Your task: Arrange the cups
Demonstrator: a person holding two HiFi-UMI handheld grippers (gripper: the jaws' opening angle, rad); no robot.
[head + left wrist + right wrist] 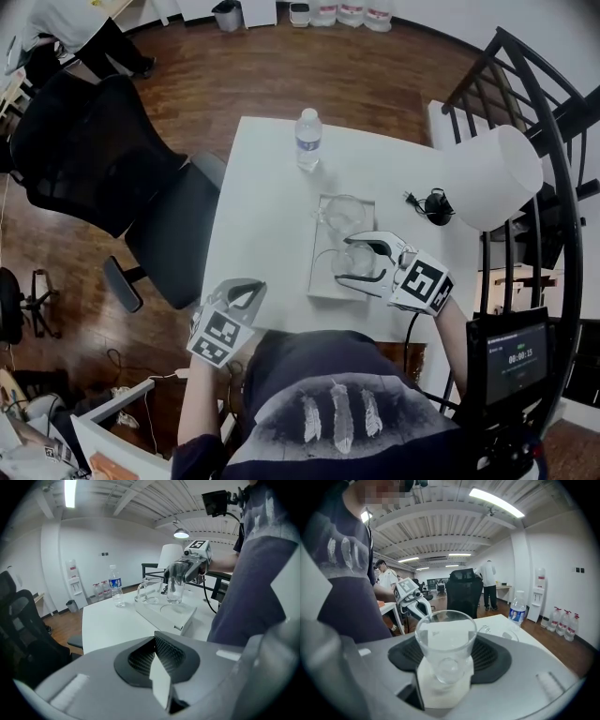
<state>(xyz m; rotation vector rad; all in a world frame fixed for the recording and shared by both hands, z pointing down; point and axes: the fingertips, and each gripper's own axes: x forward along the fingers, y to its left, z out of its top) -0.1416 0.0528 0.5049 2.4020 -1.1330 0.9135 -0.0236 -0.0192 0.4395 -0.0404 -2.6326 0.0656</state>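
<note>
The cup (445,637) you are working with is a clear, empty glass, upright between the jaws of your right hand-held gripper (367,260). The jaws stand partly spread and both pads press on the glass's lower part, so you have a firm pinch on it. You hold it over the near half of the white tray (322,283), close to a round ring (171,607) marked in the tray's surface. From these views you cannot tell whether its base touches the tray yet.

Just beyond it, a second glass with a handle (149,590) already stands upright at the far end of the same tray. Judging by that, you are about halfway. One cup looks placed. The one in your grip has yet to be set down, probably on the ring, and let go. No other loose cups show on the bench (262,206).

Your left hand-held gripper (246,292) hangs off the near left edge of the bench, well apart from the tray. Its jaws are pressed together with nothing between them.

A water bottle (307,139) stands farther back on the bench, clear of the tray.
</note>
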